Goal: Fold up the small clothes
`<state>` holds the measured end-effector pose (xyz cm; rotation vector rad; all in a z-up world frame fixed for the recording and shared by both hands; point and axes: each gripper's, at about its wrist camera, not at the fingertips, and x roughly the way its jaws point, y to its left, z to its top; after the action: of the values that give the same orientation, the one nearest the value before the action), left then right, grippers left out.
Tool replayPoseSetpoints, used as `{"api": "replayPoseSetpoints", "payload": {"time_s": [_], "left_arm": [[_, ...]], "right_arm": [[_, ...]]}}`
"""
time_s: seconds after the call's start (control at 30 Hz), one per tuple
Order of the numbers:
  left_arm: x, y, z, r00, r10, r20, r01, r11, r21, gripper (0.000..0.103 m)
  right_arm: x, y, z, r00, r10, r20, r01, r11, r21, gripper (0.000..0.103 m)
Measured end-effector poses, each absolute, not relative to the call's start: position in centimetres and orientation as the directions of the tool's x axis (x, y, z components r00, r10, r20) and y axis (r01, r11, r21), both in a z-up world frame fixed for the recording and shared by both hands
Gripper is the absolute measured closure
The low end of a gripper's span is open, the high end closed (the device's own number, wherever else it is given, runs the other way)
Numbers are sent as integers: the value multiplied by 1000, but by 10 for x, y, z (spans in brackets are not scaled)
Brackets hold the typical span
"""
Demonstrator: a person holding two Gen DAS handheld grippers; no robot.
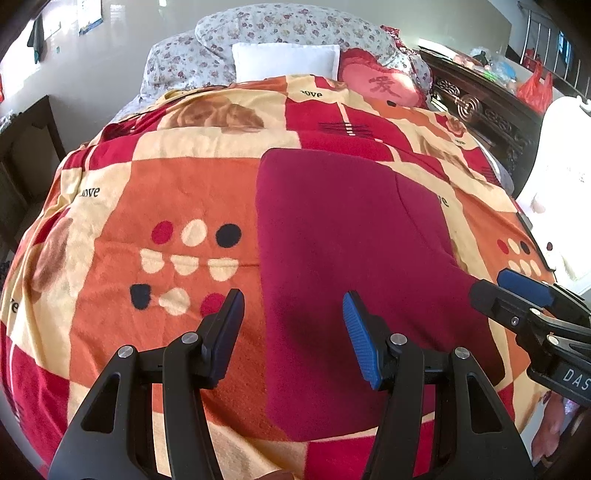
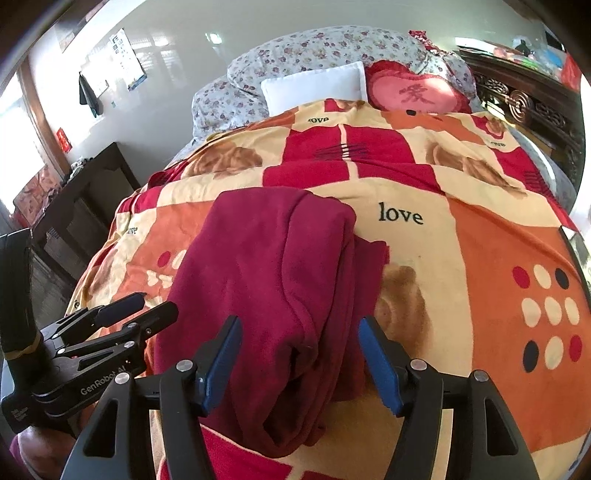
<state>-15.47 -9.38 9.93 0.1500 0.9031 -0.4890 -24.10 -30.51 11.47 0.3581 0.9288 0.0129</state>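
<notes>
Maroon garment (image 2: 273, 295), folded lengthwise into a long thick strip, is lying on the patterned blanket (image 2: 480, 258) that is covering the bed, its far end pointing toward the pillows. In the right wrist view a lower layer of the same cloth is sticking out along the strip's right edge, and the near end is sagging in rolled folds toward the camera.

The right hand-held gripper (image 2: 299, 363) is hovering over that near end with its jaws standing well apart; the blue pads (image 2: 380, 369) are sitting on either side of the cloth without pressing it, so nothing is being held. The left hand-held gripper (image 1: 291, 338) is hanging over the garment's left edge, also partly open, one finger above the orange blanket and the other above the maroon cloth, gripping nothing. Each gripper is showing at the edge of the other's view, the two close beside each other at the near end of the garment.

At the head of the bed a white pillow (image 1: 286, 61) is leaning against a floral quilt (image 1: 295, 26), with a pink heart-shaped cushion (image 1: 382, 85) just beside it. A dark carved wooden headboard (image 1: 480, 107) is running along the right side.
</notes>
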Motion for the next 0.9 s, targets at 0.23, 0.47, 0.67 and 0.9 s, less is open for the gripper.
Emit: {"api": "replayPoseSetpoints", "payload": {"time_s": [0.23, 0.47, 0.67, 0.9], "left_arm": [[-157, -96, 99, 525, -333, -783, 471, 880, -59, 47], [-157, -96, 97, 527, -326, -785, 470, 881, -51, 47], [-157, -96, 96, 529, -317, -787, 471, 881, -39, 47], [-156, -95, 95, 531, -316, -786, 469, 882, -38, 47]], "right_arm": [[-240, -302, 115, 602, 167, -781, 136, 942, 307, 40], [-240, -302, 114, 600, 168, -782, 135, 942, 306, 40], [-238, -296, 113, 597, 169, -784, 127, 945, 300, 39], [-237, -295, 112, 594, 170, -786, 126, 946, 300, 39]]}}
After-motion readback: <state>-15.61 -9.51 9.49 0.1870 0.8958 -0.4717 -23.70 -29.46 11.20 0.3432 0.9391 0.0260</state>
